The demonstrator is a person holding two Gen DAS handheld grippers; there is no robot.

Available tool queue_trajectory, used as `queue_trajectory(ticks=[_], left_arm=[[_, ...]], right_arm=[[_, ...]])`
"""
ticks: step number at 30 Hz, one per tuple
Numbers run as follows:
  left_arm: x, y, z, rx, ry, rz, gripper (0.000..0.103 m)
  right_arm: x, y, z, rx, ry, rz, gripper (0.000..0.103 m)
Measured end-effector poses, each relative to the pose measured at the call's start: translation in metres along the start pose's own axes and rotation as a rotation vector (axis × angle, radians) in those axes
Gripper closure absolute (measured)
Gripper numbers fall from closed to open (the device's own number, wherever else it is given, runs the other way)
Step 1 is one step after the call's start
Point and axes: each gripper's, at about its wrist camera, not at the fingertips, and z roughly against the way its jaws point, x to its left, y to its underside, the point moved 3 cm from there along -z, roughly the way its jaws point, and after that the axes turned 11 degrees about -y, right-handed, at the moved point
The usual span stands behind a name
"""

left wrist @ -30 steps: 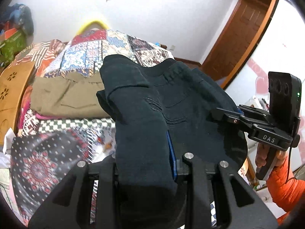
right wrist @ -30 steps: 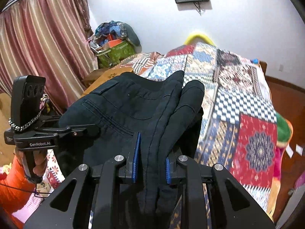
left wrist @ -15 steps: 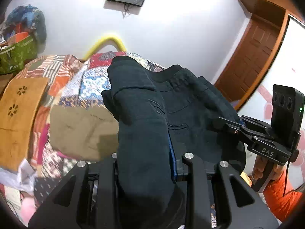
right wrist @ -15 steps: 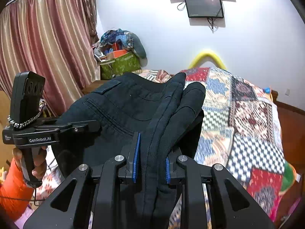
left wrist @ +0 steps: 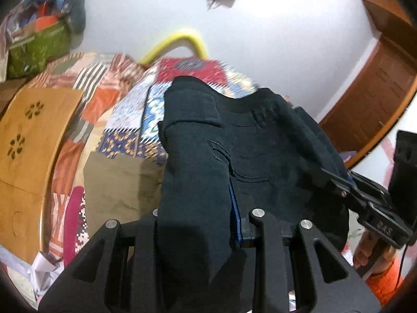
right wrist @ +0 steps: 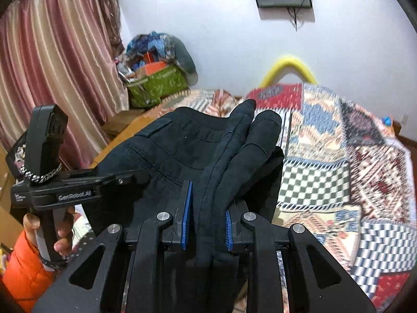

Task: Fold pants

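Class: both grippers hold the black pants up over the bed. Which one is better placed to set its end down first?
Probably neither: left gripper and right gripper each clamp bunched black pants, raised side by side above the patchwork quilt.

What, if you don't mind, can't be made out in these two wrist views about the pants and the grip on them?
- Left wrist view: the left gripper has its left finger buried under the black pants.
- Both views: the pants' legs drop below the frame; their length is cut off.
- Right wrist view: the quilt is motion-blurred, its patterns smeared.
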Motion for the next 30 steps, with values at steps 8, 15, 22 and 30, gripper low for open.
queue_trajectory(ticks=[8, 15, 22, 30], left_arm=[[0.026, 0.021, -0.086, 0.106, -0.145, -0.026, 0.072], [0.06, 0.038, -0.078, 0.118, -0.08, 0.098, 0.054], [0.075, 0.037, -0.027, 0.035, -0.102, 0.13, 0.054], [0.068, 0.064, -0.022, 0.056, -0.293, -0.023, 0.054]], right_arm=[[-0.02, 0.041, -0.065, 0.11, 0.055, -0.033, 0.086], [-0.053, 0.06, -0.058, 0.194, 0.075, -0.104, 0.071], [-0.035, 0.05, -0.016, 0.115, 0.126, -0.009, 0.067], [-0.011, 0.075, -0.031, 0.185, 0.098, 0.082, 0.067]])
